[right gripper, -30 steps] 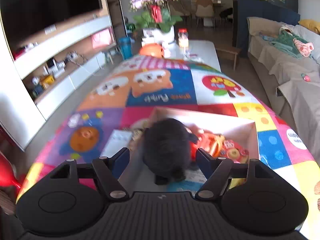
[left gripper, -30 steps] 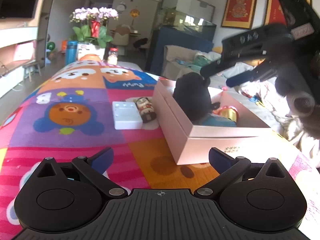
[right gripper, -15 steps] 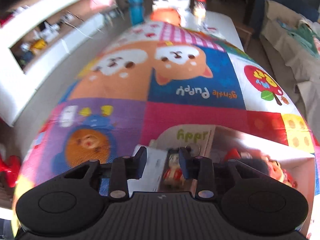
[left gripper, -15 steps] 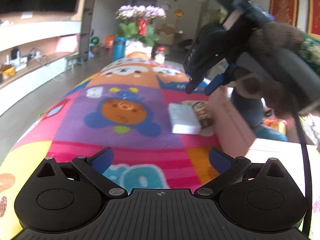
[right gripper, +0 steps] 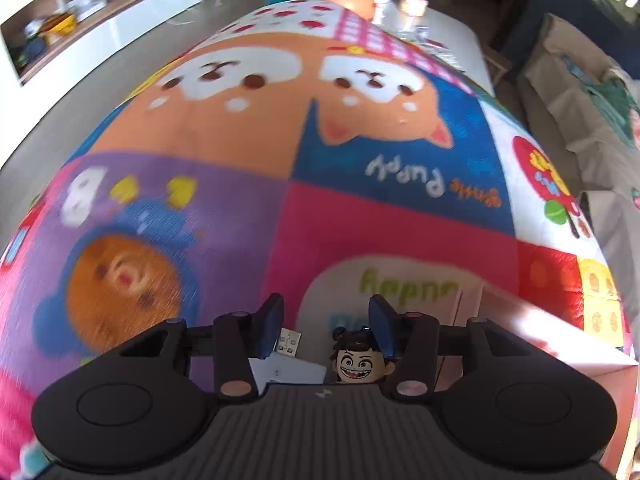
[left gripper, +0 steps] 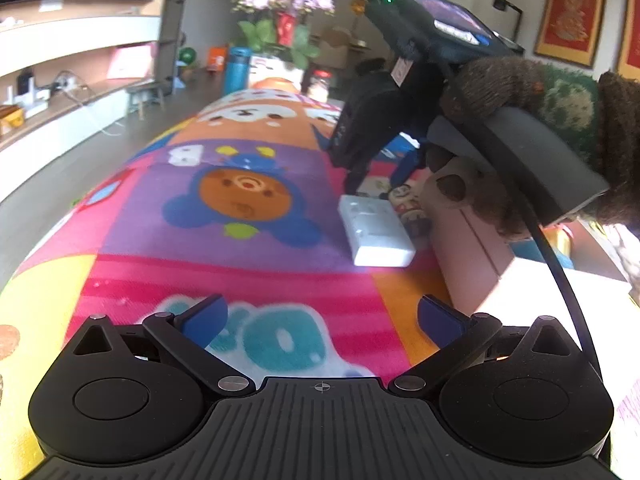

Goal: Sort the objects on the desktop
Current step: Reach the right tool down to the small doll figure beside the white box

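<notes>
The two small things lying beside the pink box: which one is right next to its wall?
The little cartoon figurine lies against the pink box. The flat white charger, plain and rectangular, sits on the figurine's far side, out on the colourful cloth.

A soft, matt, brightly printed cartoon cloth [left gripper: 248, 216] covers the surface, on it a smooth white plastic block [left gripper: 376, 232], a glossy painted grinning figurine [right gripper: 358, 364] and a pale pink matt cardboard box [left gripper: 472, 248], while the black tongs [left gripper: 320, 320] look ribbed matt plastic with blue pads.
</notes>
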